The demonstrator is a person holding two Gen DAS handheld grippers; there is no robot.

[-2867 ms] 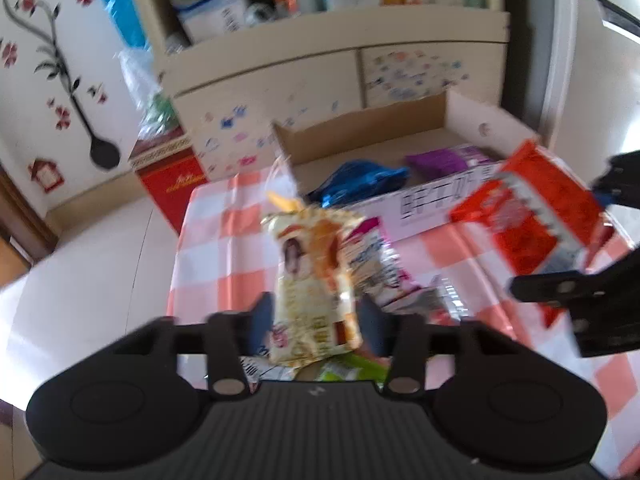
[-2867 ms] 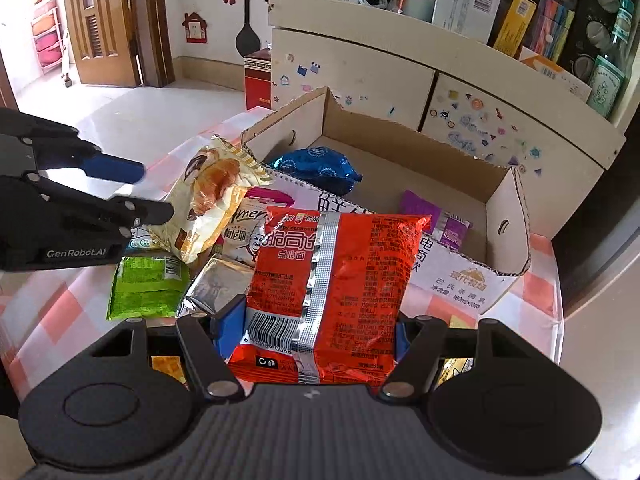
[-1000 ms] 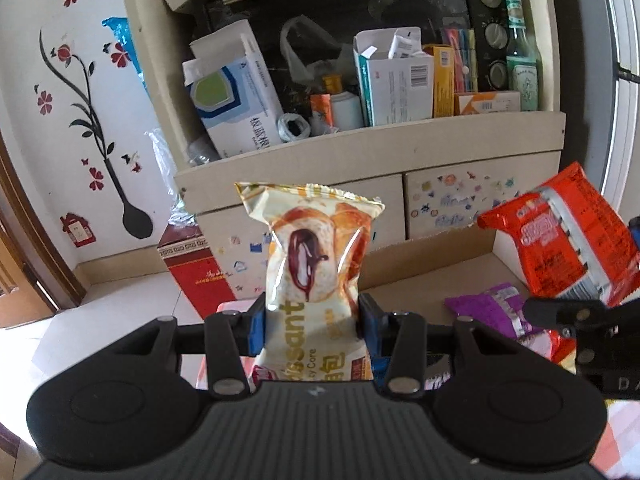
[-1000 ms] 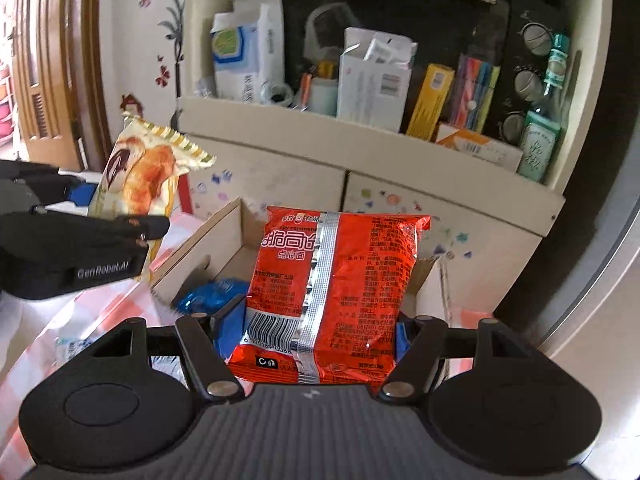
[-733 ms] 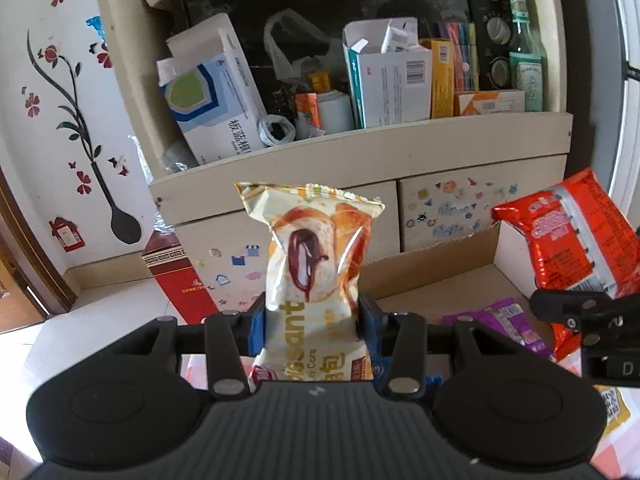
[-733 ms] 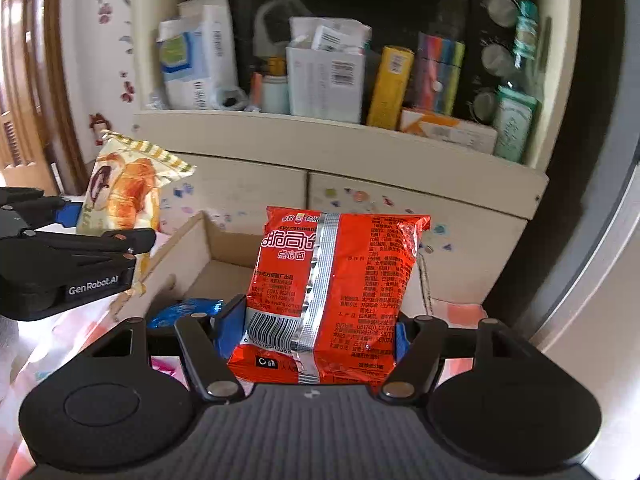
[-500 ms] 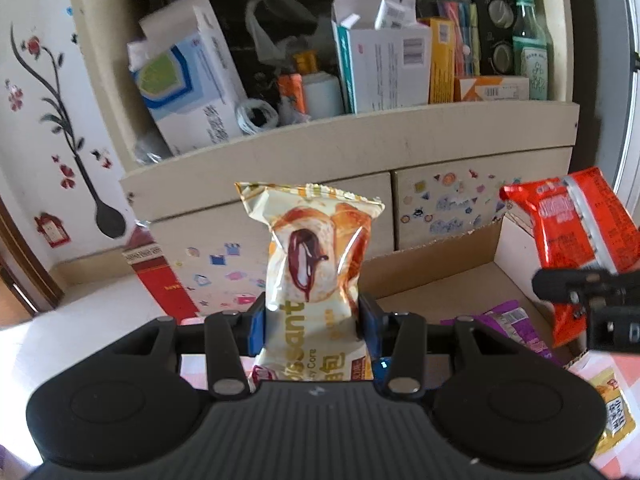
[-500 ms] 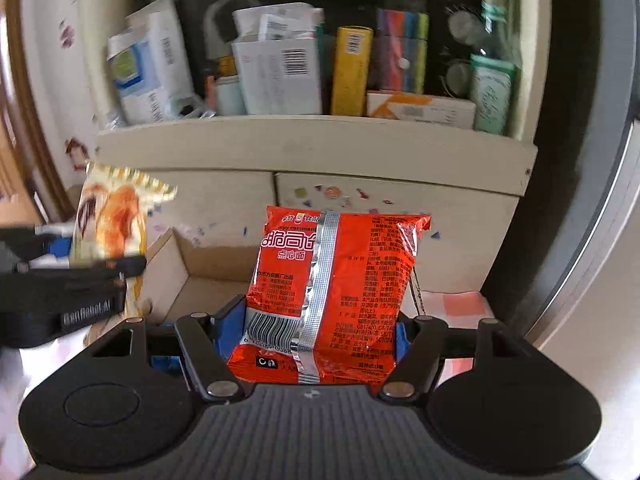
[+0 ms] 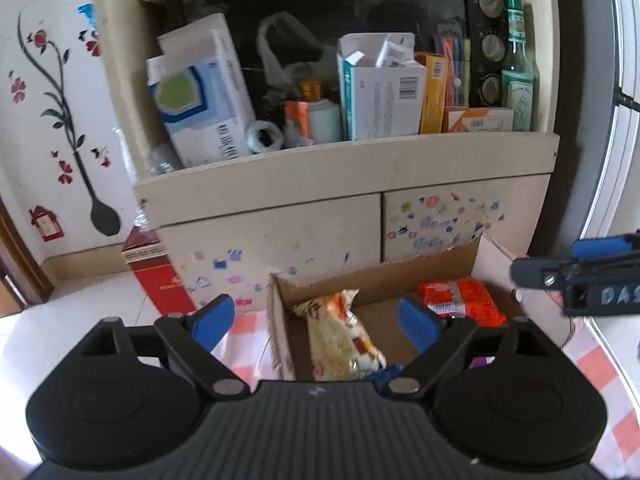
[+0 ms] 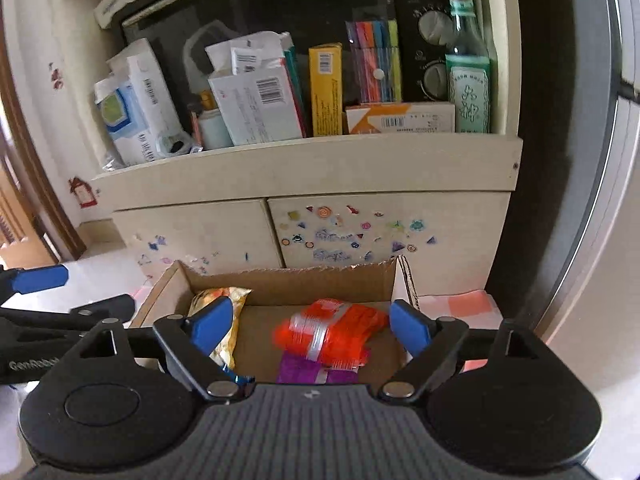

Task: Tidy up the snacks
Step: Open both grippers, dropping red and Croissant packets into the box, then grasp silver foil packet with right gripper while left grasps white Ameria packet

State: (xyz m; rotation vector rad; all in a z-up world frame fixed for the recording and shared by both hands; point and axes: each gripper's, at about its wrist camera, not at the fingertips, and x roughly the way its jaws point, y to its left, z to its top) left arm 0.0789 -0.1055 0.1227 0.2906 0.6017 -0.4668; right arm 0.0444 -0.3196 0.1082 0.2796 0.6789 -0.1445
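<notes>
Croissant pack (image 9: 340, 336), red packet (image 10: 328, 330) inside box (image 10: 288, 284)

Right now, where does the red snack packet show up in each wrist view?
Left wrist view: red snack packet right of centre, inside the cardboard box, towards its right wall.
Right wrist view: red snack packet low centre, over a purple packet.
Shared landmark: the yellow croissant packet lies to its left.

Bright daylight from the far right window edge (image 9: 624, 120) washes out the floor at left, fisheye curvature bends the shelf (image 10: 304, 168) and walls, and the orange snack packet (image 10: 332, 330) shows motion blur, the yellow one (image 9: 340, 336) softer.
</notes>
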